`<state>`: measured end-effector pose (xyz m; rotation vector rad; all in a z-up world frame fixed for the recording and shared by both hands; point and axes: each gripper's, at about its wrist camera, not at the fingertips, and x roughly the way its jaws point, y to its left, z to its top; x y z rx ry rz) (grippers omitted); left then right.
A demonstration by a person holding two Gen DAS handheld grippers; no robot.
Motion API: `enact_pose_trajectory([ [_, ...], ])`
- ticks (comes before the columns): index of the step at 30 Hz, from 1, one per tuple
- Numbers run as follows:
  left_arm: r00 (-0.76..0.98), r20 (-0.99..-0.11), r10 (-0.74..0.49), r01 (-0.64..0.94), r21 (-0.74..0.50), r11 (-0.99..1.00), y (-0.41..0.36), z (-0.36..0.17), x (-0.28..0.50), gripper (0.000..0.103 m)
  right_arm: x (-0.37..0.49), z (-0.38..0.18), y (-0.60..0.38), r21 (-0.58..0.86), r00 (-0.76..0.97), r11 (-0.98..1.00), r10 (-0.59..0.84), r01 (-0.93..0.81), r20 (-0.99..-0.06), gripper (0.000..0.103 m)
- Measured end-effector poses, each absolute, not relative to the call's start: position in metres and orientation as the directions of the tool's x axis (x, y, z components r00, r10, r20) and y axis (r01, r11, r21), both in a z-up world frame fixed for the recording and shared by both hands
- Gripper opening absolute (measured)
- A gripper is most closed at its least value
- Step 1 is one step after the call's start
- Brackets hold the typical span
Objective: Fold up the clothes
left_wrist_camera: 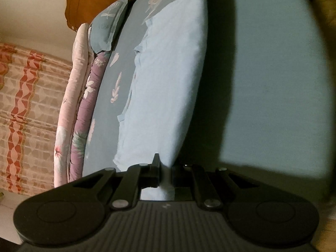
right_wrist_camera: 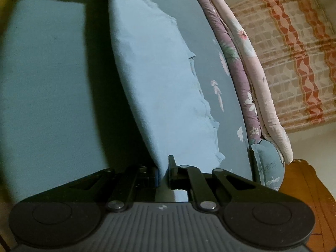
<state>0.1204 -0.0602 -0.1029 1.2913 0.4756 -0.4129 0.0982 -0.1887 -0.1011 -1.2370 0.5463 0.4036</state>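
We hold one light blue garment (left_wrist_camera: 168, 84) stretched between our two grippers, above the bed.

Nearest us, the left gripper (left_wrist_camera: 166, 168) is clamped on one corner of the cloth, and the right gripper (right_wrist_camera: 164, 170) pinches the opposite corner. The garment hangs taut as a raised fold between them, its far layer lying on the blue flowered bedsheet (left_wrist_camera: 124, 42). Beyond it we see a blue pillow (left_wrist_camera: 107, 27), then rolled purple and pink quilts (right_wrist_camera: 241, 73) along the bed's edge. Farthest off hangs a red-patterned curtain (right_wrist_camera: 294, 52).
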Motion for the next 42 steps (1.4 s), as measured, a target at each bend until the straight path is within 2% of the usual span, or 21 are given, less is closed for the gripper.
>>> enact_pose_trajectory([
  [7,0.841,-0.538,-0.048,0.533,0.813,0.234,-0.058,-0.102,0.062,0.007,0.044,-0.102,-0.188,-0.795,0.826,0.280,-0.015,-0.538,-0.564,0.011],
  [14,0.836,-0.547,-0.040,0.536,0.798,0.276,-0.050,-0.097,0.045,0.007,0.024,-0.101,-0.187,-0.801,0.833,0.297,-0.029,-0.520,-0.552,0.011],
  [18,0.817,-0.575,-0.045,0.556,0.764,0.329,-0.046,-0.095,0.047,0.007,0.022,-0.101,-0.187,-0.788,0.824,0.320,-0.037,-0.526,-0.565,0.011],
  [24,0.769,-0.637,-0.054,0.594,0.681,0.428,-0.026,-0.081,0.038,0.007,0.002,-0.094,-0.206,-0.770,0.808,0.362,-0.071,-0.526,-0.585,0.018],
  [28,0.773,-0.632,-0.054,0.570,0.653,0.499,-0.009,-0.061,0.035,0.013,-0.003,-0.076,-0.232,-0.746,0.802,0.455,-0.106,-0.487,-0.588,0.018],
  [33,0.792,-0.600,-0.116,0.526,0.573,0.629,-0.011,-0.039,0.072,0.014,0.025,-0.054,-0.238,-0.590,0.801,0.681,-0.008,-0.434,-0.599,0.022],
  [39,0.667,-0.668,-0.328,0.594,0.212,0.776,-0.010,-0.045,0.110,0.015,0.064,-0.062,-0.218,-0.226,0.734,0.857,0.227,-0.463,-0.640,0.025],
  [41,0.640,-0.690,-0.339,0.585,0.151,0.797,-0.001,-0.057,0.111,0.017,0.068,-0.071,-0.217,-0.133,0.710,0.882,0.265,-0.452,-0.652,0.032],
  [42,0.641,-0.690,-0.335,0.568,0.134,0.812,0.005,-0.062,0.109,0.017,0.069,-0.076,-0.217,-0.091,0.700,0.893,0.278,-0.441,-0.658,0.032],
])
